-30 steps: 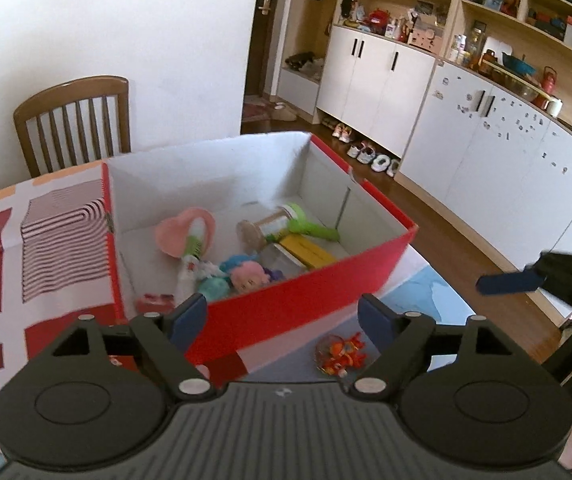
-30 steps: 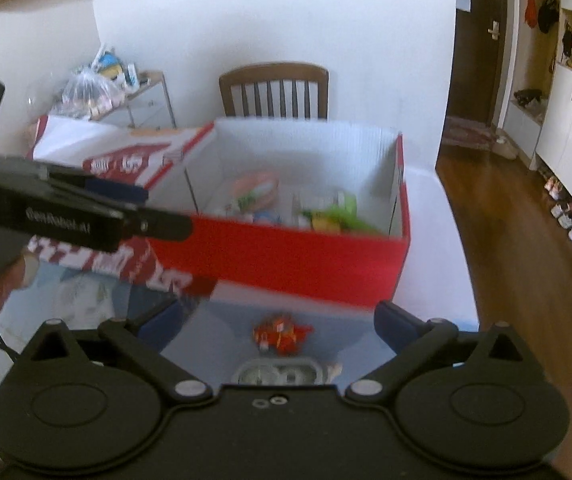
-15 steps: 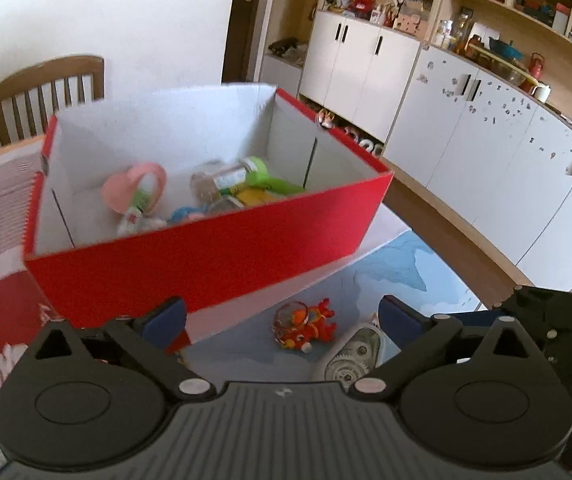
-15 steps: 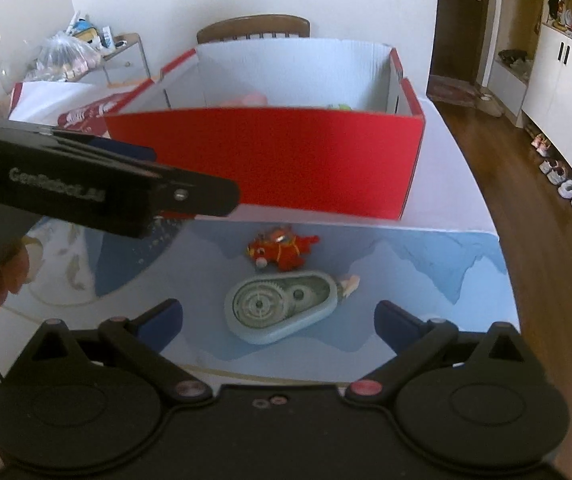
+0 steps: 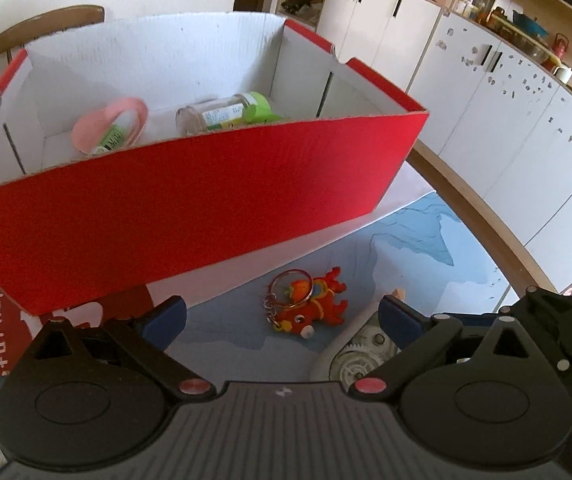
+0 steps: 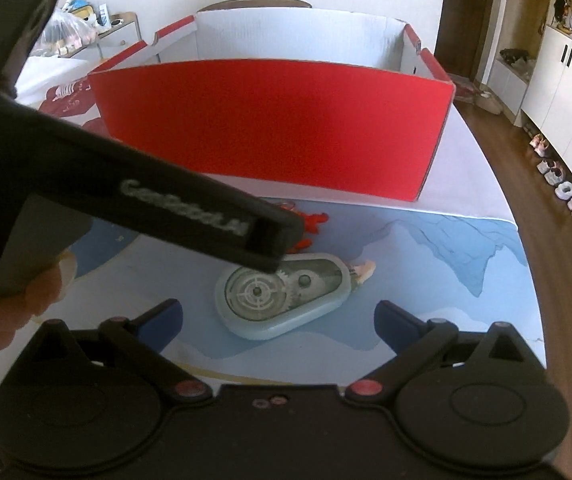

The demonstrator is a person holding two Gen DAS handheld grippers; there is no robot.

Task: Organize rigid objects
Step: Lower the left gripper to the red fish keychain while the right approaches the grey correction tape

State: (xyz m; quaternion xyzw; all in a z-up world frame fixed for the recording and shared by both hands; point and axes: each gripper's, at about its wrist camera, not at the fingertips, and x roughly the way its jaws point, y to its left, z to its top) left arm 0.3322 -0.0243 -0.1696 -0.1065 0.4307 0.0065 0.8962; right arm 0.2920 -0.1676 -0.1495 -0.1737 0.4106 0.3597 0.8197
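Red dragon keychain [image 5: 313, 309] and pale tape dispenser [image 6: 282, 295] lie on the surface just before the red box [image 5: 190, 208], which already holds a jar [image 5: 222, 114]; left tool [image 5: 282, 318] and right tool [image 6: 278, 320] gape empty above them

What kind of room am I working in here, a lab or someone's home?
Most likely a home, a dining or living area. A wooden chair stands behind the table, white cabinets with cluttered open shelves line the wall, and shoes sit on the wood floor.
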